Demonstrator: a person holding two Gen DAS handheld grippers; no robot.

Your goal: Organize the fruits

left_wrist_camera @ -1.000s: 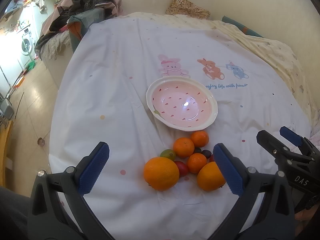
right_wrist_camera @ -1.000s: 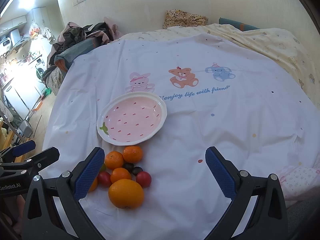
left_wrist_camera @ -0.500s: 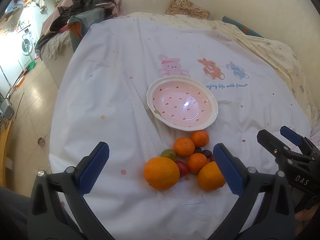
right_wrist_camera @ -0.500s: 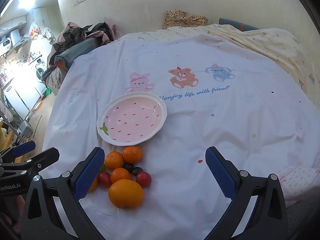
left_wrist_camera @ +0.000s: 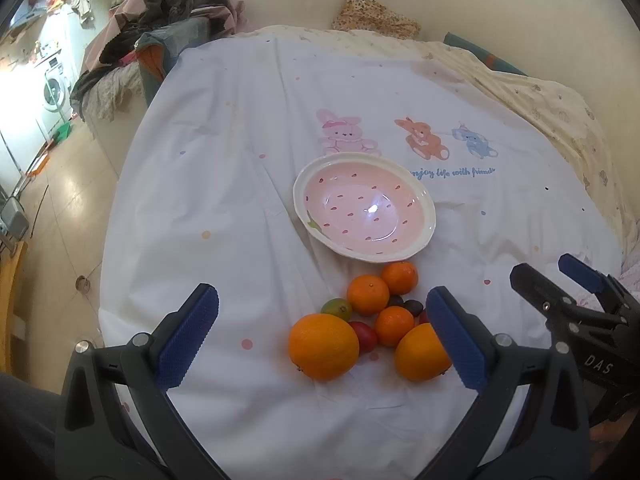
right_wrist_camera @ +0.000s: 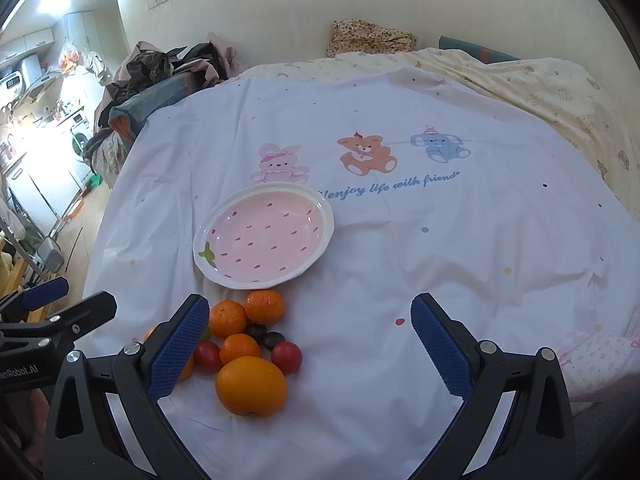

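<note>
A pink strawberry-print bowl (left_wrist_camera: 420, 196) (right_wrist_camera: 324, 208) sits empty on the white sheet. Just in front of it lies a cluster of fruit: two large oranges (left_wrist_camera: 323, 346) (right_wrist_camera: 251, 386), three small tangerines (left_wrist_camera: 367, 294) (right_wrist_camera: 264, 306), red cherry tomatoes (right_wrist_camera: 286, 357), dark grapes (right_wrist_camera: 273, 339) and a green one (left_wrist_camera: 337, 308). My left gripper (left_wrist_camera: 320, 334) is open and empty, hovering above the fruit. My right gripper (right_wrist_camera: 308, 346) is open and empty, just right of the fruit; it also shows at the left view's right edge (left_wrist_camera: 560, 292).
The white cartoon-print sheet (right_wrist_camera: 400, 184) covers a bed. A pile of clothes (left_wrist_camera: 168, 20) lies at the far left corner, a patterned cushion (left_wrist_camera: 376, 20) by the wall. The bed's left edge drops to a tiled floor (left_wrist_camera: 52, 208).
</note>
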